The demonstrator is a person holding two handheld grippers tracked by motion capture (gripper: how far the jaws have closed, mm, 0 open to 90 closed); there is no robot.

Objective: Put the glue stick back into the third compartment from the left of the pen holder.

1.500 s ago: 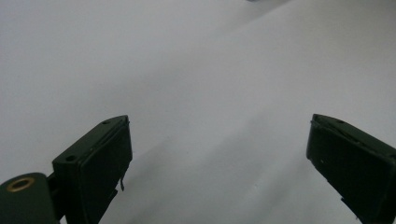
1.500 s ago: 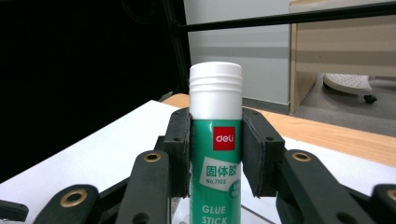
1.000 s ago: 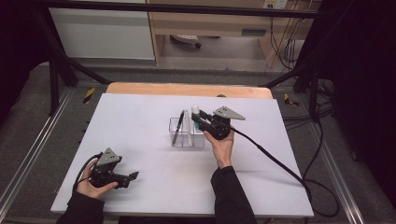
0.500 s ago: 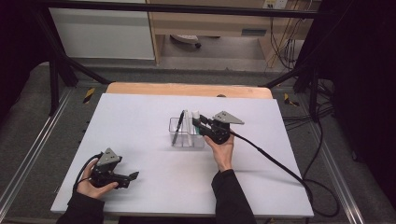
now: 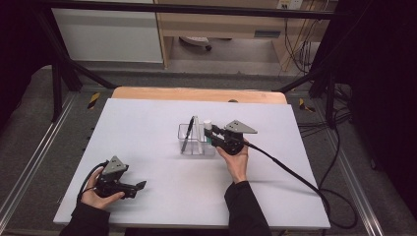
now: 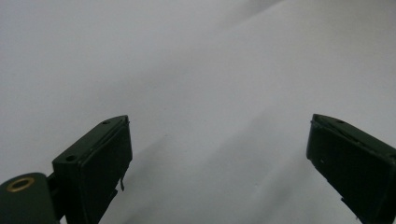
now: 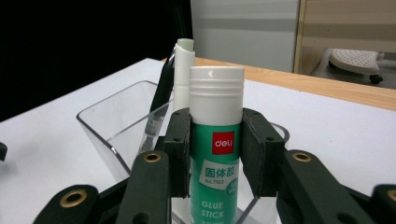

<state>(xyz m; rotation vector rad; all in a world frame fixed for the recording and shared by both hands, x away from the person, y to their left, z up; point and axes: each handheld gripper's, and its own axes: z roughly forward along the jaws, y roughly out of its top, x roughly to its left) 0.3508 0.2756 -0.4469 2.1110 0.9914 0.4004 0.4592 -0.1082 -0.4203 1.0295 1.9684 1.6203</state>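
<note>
Hands enter from the bottom of the high view. At lower left, the left gripper (image 5: 139, 186) lies low over the bare white bench (image 5: 147, 123), jaws spread wide with nothing between them. Farther up, at mid-frame, the right gripper (image 5: 208, 134) is clamped on an upright green-and-white glue stick (image 7: 216, 140), held over the right part of a clear plastic organiser (image 5: 186, 142). A black pen (image 5: 187, 132) leans inside the organiser's left part.
</note>
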